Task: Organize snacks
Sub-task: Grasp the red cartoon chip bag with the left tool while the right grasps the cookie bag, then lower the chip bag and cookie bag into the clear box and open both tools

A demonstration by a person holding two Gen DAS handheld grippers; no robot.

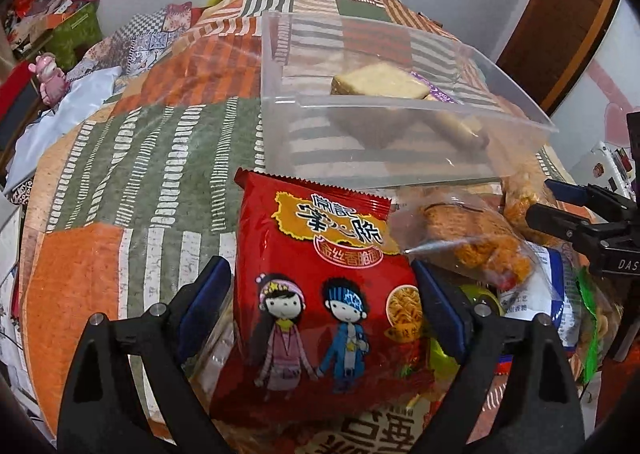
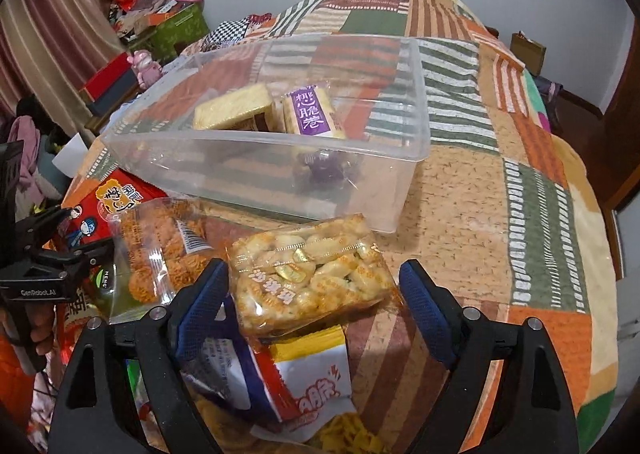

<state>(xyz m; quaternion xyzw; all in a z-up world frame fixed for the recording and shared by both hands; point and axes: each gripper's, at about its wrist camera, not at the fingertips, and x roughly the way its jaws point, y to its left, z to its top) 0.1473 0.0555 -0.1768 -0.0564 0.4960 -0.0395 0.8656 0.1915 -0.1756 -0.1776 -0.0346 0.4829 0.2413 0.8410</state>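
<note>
A clear plastic bin (image 1: 400,158) (image 2: 256,170) stands on the patchwork bedspread and holds a yellow wafer pack (image 2: 234,106) and a purple-label roll pack (image 2: 314,114). My left gripper (image 1: 324,294) is open with its blue pads on both sides of a red noodle-snack bag (image 1: 320,286), which lies on the snack pile. My right gripper (image 2: 314,302) is open around a clear pack of puffed rice crackers (image 2: 308,270). A clear bag of orange crisps (image 2: 160,250) (image 1: 476,242) lies between them.
More snack bags are piled under both grippers (image 2: 308,382). The bedspread (image 2: 460,194) stretches right of the bin. Boxes and a pink toy (image 2: 146,66) crowd the far left; a wooden door (image 1: 560,14) stands at the right.
</note>
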